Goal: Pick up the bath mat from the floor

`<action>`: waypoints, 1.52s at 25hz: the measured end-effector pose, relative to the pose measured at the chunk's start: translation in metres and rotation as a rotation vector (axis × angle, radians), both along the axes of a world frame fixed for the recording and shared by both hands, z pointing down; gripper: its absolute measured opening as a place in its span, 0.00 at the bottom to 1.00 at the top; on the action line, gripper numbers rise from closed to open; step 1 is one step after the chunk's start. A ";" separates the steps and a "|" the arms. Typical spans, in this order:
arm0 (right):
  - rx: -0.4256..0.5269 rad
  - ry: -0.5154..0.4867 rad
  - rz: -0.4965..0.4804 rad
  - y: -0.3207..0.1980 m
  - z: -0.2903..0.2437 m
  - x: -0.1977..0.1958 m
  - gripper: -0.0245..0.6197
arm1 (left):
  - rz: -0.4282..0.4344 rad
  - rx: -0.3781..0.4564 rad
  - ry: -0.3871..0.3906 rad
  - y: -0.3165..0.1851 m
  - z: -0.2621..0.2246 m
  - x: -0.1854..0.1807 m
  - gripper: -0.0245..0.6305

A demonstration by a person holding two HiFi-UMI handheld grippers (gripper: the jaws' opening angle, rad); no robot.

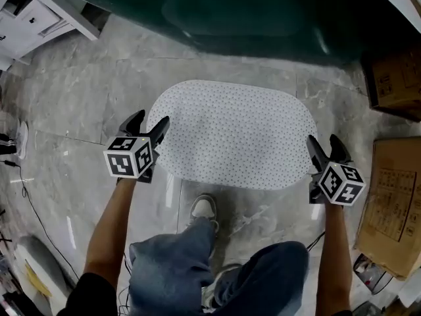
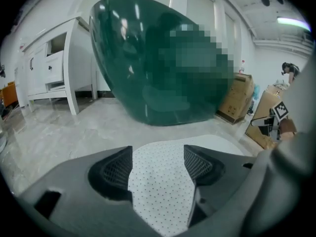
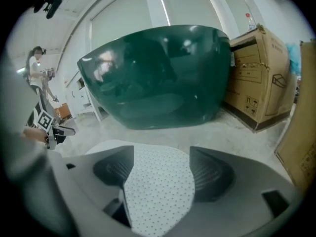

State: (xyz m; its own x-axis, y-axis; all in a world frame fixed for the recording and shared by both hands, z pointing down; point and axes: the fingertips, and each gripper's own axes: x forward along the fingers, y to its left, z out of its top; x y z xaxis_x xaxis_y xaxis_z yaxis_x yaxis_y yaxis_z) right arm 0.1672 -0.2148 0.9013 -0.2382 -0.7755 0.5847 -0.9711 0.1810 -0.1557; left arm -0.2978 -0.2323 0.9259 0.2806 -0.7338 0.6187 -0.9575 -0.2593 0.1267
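Now at bath mat [image 1: 237, 133]: lies flat on floor [image 1: 79, 110], long axis L–R. Left gripper [image 1: 151, 120] at mat's L end, right gripper [image 1: 323, 143] at mat's R end, equally near. Both spread wide, mat edge btwn jaws, no pinch yet.

Print on the cardboard box [image 1: 393, 206] is too blurred to read.
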 end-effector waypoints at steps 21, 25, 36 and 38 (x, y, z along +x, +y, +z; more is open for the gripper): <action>-0.233 0.000 0.113 0.002 0.175 0.050 0.70 | -0.048 -0.251 -0.096 0.010 0.174 -0.068 0.68; -0.289 0.035 0.104 0.008 0.198 0.058 0.72 | -0.069 -0.282 -0.120 0.009 0.187 -0.077 0.70; -0.363 0.141 0.090 0.010 0.215 0.077 0.69 | -0.097 -0.282 -0.086 0.004 0.198 -0.070 0.78; -0.370 0.143 0.086 0.010 0.216 0.073 0.66 | -0.098 -0.270 -0.090 0.005 0.197 -0.069 0.76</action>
